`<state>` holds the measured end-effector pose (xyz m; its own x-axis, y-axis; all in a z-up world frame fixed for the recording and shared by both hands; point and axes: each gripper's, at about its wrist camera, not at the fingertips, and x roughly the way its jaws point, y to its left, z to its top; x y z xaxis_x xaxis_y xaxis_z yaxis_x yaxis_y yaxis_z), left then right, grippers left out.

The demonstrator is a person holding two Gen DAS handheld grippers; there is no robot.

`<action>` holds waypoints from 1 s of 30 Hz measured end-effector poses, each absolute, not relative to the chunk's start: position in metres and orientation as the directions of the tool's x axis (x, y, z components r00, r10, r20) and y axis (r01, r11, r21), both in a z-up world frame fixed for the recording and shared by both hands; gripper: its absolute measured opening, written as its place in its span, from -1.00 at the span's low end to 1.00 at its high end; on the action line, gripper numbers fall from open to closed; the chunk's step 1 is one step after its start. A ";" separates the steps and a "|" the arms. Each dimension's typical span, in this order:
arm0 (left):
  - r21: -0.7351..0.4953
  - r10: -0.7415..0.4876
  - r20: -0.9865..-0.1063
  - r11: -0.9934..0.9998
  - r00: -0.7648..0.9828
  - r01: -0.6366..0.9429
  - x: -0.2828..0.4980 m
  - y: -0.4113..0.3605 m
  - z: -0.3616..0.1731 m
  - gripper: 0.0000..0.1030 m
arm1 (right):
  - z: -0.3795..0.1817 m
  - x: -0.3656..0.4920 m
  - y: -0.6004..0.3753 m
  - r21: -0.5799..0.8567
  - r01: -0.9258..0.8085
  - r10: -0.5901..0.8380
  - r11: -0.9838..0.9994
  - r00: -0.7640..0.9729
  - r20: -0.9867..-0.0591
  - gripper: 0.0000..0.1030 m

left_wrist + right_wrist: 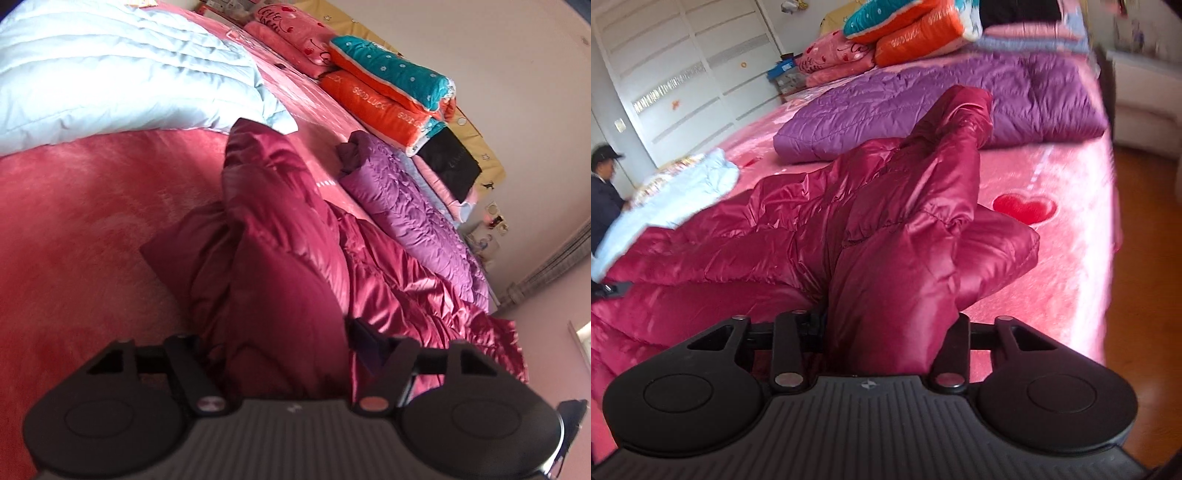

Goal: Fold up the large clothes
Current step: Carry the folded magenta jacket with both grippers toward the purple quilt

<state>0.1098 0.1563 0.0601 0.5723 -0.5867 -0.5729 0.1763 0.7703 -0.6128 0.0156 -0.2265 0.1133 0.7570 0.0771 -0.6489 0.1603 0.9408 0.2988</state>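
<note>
1. Bunching up between the fingers of the left gripper (284,354), a thick fold of the shiny maroon padded coat (280,266) filled the gap, the jaws partly closed and pinching it
2. The right gripper (890,332) held another wad of the same coat (897,236), its jaws part-way closed and pressed against the fabric on both sides
3. Most of the coat lay rumpled across the pink bedspread (1052,258), one sleeve raised above the rest
4. Beyond it a purple quilted coat (942,99) lay flat on the bed, just apart from the maroon one
5. A pale blue quilt (122,70) sat to one side, a person in a dark cap (604,184) next to it
6. Farthest back, folded orange and teal blankets (391,85) were stacked beside pink ones near the wall
</note>
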 end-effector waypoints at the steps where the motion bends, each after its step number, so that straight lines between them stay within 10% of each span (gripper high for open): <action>1: -0.599 -0.576 -0.580 0.781 0.576 0.178 0.108 0.155 0.062 0.20 | 0.116 0.013 -0.221 0.271 0.169 0.050 0.948 0.758 -0.650 -0.10; 12: -0.567 -0.544 -0.588 0.805 0.598 0.175 0.082 0.150 0.080 -0.43 | 0.133 -0.020 -0.187 0.085 0.245 -0.145 0.966 0.783 -0.605 -0.31; 30: -0.585 -0.592 -0.545 0.776 0.593 0.236 0.016 0.152 0.105 -0.54 | 0.161 -0.062 -0.160 -0.119 0.276 -0.297 0.954 0.796 -0.527 -0.37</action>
